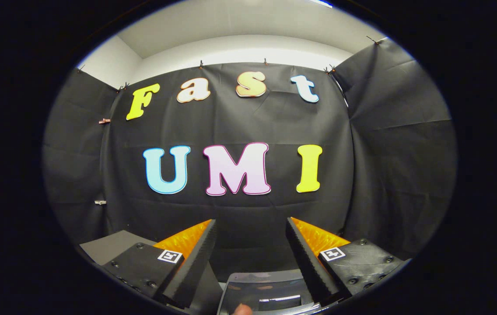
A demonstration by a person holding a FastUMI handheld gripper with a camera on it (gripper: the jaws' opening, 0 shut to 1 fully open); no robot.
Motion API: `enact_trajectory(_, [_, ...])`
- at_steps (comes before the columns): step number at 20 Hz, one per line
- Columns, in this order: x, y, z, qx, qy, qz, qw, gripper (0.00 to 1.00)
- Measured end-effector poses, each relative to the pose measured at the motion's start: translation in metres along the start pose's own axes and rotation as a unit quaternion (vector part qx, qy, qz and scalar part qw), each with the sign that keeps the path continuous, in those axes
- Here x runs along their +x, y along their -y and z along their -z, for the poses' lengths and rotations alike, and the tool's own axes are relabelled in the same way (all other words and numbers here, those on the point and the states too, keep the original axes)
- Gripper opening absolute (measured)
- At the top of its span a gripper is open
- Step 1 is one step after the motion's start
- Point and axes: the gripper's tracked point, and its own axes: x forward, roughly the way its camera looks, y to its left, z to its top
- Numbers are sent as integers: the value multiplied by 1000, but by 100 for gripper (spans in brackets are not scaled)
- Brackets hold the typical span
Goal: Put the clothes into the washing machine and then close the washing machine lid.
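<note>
My gripper (250, 222) is held up and faces the booth's black cloth wall (248, 122). Its two fingers stand well apart, open, with nothing between them. Low down between the bases of the fingers lies a glossy dark panel with a pale rim (261, 292), which may be part of the washing machine; too little of it shows to be sure. A person's fingertip (242, 309) pokes in at the near edge of that panel.
A flat grey surface (113, 245) lies low beside the left finger, against the cloth wall. The cloth folds forward on both sides, and a white wall and ceiling (239, 39) rise above it.
</note>
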Motion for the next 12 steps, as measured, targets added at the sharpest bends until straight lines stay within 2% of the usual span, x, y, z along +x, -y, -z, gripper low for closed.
enact_trajectory(6, [-9,3,-24,10,38,8,999,98])
enact_trajectory(12, [-7,0,-21,-3,28,10,1000,98])
